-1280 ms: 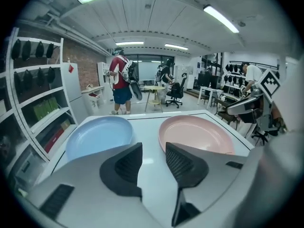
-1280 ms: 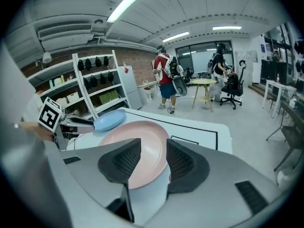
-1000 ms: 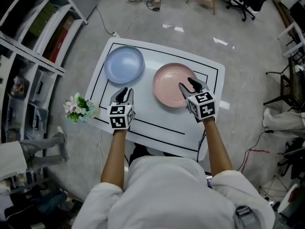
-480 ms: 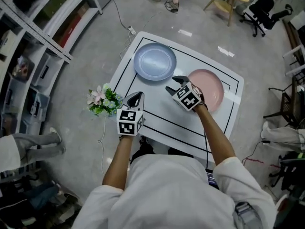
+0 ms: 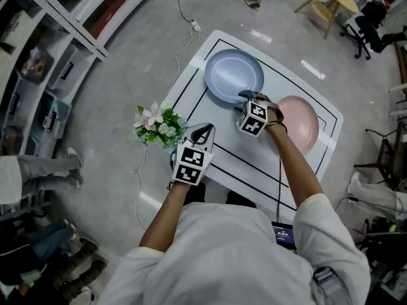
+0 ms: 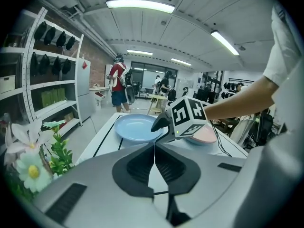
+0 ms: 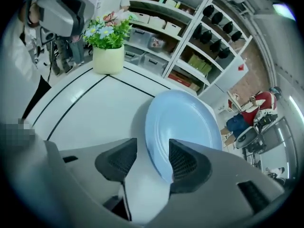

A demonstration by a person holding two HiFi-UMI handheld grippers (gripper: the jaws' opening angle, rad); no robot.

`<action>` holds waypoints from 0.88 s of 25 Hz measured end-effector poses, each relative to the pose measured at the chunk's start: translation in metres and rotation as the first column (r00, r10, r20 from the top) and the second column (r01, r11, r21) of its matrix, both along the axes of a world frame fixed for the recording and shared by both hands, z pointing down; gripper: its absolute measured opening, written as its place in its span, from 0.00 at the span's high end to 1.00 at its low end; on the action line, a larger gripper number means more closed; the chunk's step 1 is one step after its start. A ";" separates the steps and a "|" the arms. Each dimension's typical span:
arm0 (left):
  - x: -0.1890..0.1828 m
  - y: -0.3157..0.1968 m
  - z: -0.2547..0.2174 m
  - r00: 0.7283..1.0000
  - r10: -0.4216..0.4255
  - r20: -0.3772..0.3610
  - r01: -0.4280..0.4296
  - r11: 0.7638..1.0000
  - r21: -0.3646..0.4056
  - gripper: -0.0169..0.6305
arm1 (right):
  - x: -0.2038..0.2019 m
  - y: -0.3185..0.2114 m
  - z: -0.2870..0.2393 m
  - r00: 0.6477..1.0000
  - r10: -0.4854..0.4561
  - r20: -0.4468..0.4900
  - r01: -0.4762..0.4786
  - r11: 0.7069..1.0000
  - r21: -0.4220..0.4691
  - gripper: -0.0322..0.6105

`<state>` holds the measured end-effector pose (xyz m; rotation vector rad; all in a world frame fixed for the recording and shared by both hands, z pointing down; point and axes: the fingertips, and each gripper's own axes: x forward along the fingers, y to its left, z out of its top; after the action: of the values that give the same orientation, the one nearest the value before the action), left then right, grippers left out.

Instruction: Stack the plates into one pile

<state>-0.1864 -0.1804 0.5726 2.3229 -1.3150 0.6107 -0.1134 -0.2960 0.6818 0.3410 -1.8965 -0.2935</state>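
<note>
Blue and round, the shallow plastic plate (image 5: pixel 234 75) lies flat at the far left of the white table (image 5: pixel 254 151), inside the black lines (image 5: pixel 219 164) drawn on the tabletop. Its partner, a pink round plate (image 5: pixel 302 124) of the same kind, lies flat to its right. The two are near each other but apart, so nothing is stacked yet.

My right gripper (image 5: pixel 250 96) points steeply down at the near rim of the blue plate. Its jaws have just been opening and now stand wide apart. In the right gripper view the plate's near edge (image 7: pixel 183 122) runs up between the two pads, closer to one pad (image 7: pixel 183 161) than the other. Nothing is clamped. Whether that nearer pad touches the rim I cannot tell.

My left gripper (image 5: pixel 205 129) hangs over the near left corner of the table, well back from both plates. Its jaws are pressed together with nothing between them, as the left gripper view shows (image 6: pixel 154 148). Just to its left, at the table's edge, stands a small pale pot of artificial flowers (image 5: pixel 156 124) with green leaves.
</note>
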 end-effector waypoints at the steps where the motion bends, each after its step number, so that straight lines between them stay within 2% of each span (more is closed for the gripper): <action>1: 0.000 0.001 0.000 1.000 -0.001 -0.004 0.001 1.000 -0.004 0.94 | -0.003 -0.001 0.004 1.000 -0.016 -0.010 0.016 1.000 -0.009 0.60; 6: -0.001 0.005 0.001 0.998 -0.025 -0.057 0.024 1.000 -0.010 0.94 | -0.012 -0.005 0.015 0.996 -0.086 -0.038 0.085 0.996 -0.033 0.63; 12: -0.001 0.009 0.003 0.998 -0.038 -0.044 0.037 0.999 -0.016 0.94 | -0.016 0.001 0.014 0.986 -0.138 -0.089 0.139 0.990 0.003 0.88; 16: 0.003 0.011 -0.003 0.999 -0.026 -0.039 0.026 1.000 0.002 0.94 | -0.015 0.002 0.002 0.983 -0.148 -0.110 0.157 0.984 0.082 0.91; 22: 0.018 0.010 -0.017 0.999 0.013 -0.040 -0.012 0.999 0.040 0.94 | 0.005 -0.002 -0.021 0.989 -0.108 -0.099 0.120 0.984 0.130 0.89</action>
<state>-0.1684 -0.1708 0.5555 2.3640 -1.3070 0.5441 -0.1083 -0.2977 0.6605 0.3048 -1.8129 -0.5087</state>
